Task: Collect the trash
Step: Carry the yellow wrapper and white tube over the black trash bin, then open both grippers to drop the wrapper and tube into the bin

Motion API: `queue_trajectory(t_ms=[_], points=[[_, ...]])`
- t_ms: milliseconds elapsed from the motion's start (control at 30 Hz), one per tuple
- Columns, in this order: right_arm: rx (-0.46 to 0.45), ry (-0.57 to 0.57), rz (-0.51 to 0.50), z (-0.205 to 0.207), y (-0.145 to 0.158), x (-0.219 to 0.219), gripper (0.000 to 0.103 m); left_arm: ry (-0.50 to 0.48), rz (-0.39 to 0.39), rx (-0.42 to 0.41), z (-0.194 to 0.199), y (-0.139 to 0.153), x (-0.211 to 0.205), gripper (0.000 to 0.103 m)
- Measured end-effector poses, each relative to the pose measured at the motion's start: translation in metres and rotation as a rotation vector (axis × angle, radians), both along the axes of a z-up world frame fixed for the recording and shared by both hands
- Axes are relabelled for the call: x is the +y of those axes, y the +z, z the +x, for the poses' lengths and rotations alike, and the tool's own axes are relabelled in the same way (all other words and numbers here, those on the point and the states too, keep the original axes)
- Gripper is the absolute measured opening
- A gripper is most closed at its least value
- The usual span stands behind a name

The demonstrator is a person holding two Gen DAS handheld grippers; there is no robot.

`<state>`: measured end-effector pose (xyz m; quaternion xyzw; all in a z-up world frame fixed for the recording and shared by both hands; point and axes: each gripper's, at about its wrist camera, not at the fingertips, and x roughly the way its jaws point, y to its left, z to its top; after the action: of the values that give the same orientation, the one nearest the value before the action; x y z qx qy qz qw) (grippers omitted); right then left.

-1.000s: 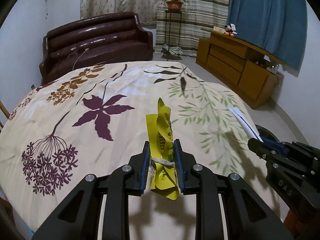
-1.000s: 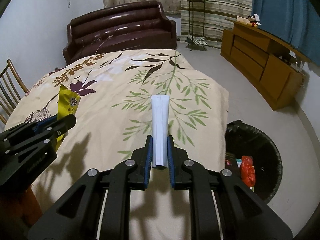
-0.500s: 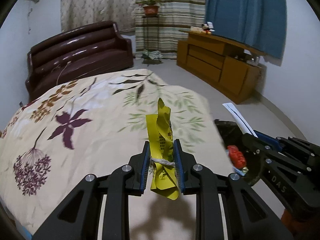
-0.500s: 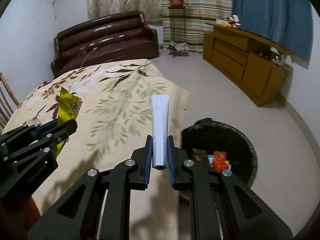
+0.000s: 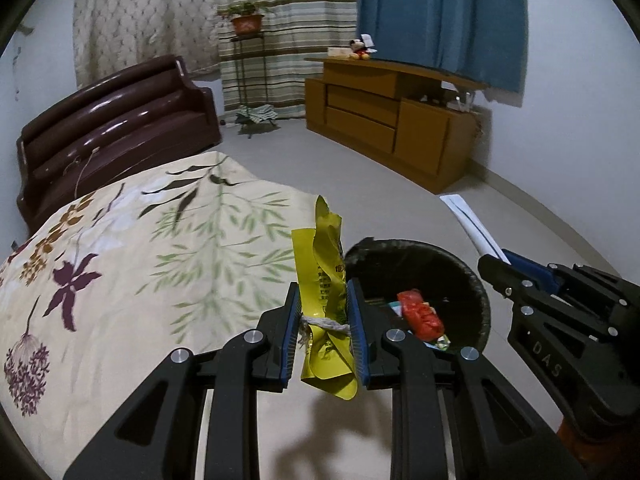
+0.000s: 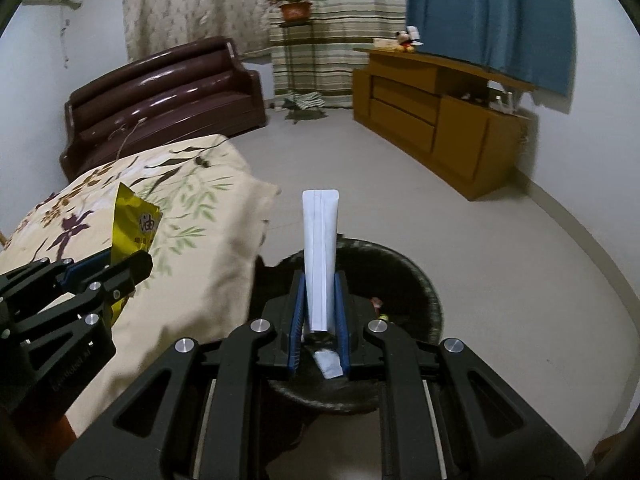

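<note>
Yellow foil fills the middle of my left view: a crumpled wrapper (image 5: pixel 325 280) stands upright between the blue pads of my left gripper (image 5: pixel 323 320), which is pinching it around a bit of pale string (image 5: pixel 320 325) at its waist. Its top sticks up well past the fingertips and its lower end hangs out below the pads. Just beyond and to the right of that gripper sits the black bin (image 5: pixel 476 280), on the floor (image 5: pixel 360 176) beside the edge of the flowered cloth (image 5: pixel 160 240). Inside the bin I see a red packet (image 5: pixel 420 314) and some other scraps.

My right gripper (image 6: pixel 319 312) is pressed onto a white tube (image 6: pixel 320 248), flat end up, standing straight between the pads; its lower end pokes out beneath them. From the right wrist view this gripper hangs over the bin (image 6: pixel 424 288), with the dark rim curving around behind the fingers. The left gripper (image 6: pixel 132 266) shows at that view's left edge, over the cloth (image 6: pixel 192 280), the wrapper (image 6: pixel 134 232) rising from it.

In the left view the right gripper (image 5: pixel 496 270) enters from the right, near the bin's rim, the tube (image 5: pixel 472 226) slanting up from its tip. Both pieces of trash are off the cloth, held in the air.
</note>
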<state>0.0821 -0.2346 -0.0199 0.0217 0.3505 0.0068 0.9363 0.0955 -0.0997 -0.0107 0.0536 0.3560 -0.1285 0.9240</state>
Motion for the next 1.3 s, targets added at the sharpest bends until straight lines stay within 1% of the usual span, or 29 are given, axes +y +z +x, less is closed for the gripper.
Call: queue_trajectory(t_ms=[267,467,967,1267,1300], points=[[-0.004,-0.071,0.008,0.002,-0.005,-0.028,0.014,-0.039,0.004,-0.001,0.013,-0.003,-0.024,0.024],[-0.006,-0.100,0.010,0.006,-0.009,-0.039,0.014,-0.051,0.008,-0.002,0.019,-0.006,-0.034,0.024],[0.015,-0.114,0.032,0.021,-0.023,-0.045,0.015,-0.057,0.022,0.003,0.032,-0.016,-0.050,0.024],[0.036,-0.123,0.039,0.033,-0.033,-0.045,0.017,-0.051,0.028,0.009,0.041,-0.021,-0.052,0.025],[0.040,-0.125,0.038,0.034,-0.035,-0.045,0.018,-0.051,0.029,0.013,0.042,-0.022,-0.052,0.025]])
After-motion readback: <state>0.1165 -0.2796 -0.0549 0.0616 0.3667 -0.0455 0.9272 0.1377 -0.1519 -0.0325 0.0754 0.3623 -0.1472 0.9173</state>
